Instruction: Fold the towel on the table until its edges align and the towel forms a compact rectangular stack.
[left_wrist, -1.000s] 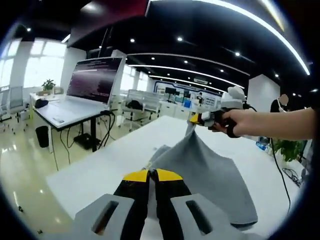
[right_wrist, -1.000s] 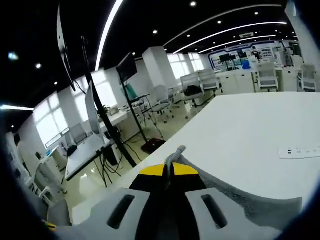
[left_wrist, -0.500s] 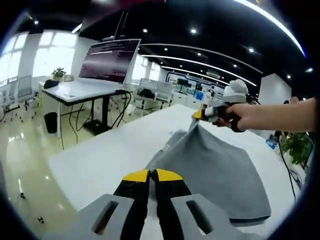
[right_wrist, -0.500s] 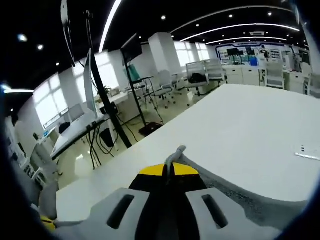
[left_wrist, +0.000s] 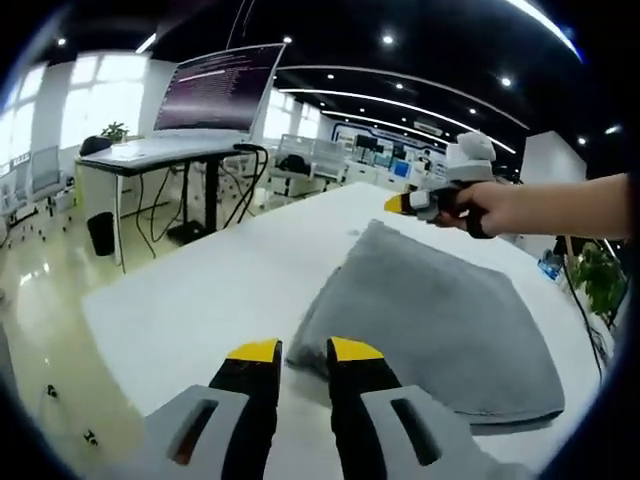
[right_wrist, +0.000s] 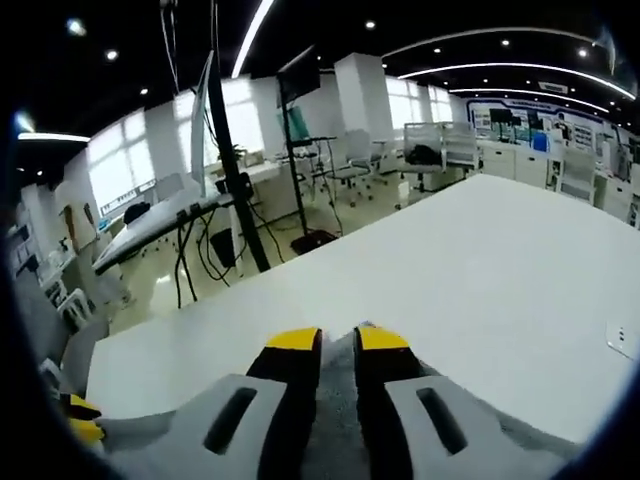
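A broad white rectangular table (left_wrist: 210, 300) carries a folded grey cloth towel (left_wrist: 440, 320), lying flat just ahead of the left gripper's (left_wrist: 304, 351) parted jaws.

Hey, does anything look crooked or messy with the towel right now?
Slightly. The towel lies folded on the table, but it looks more like a fan than a rectangle, narrower toward the far corner, and its edges are not squared.

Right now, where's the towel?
In the left gripper view the grey towel lies flat on the white table, just ahead and right of the open left tool, with the right tool at its far edge.
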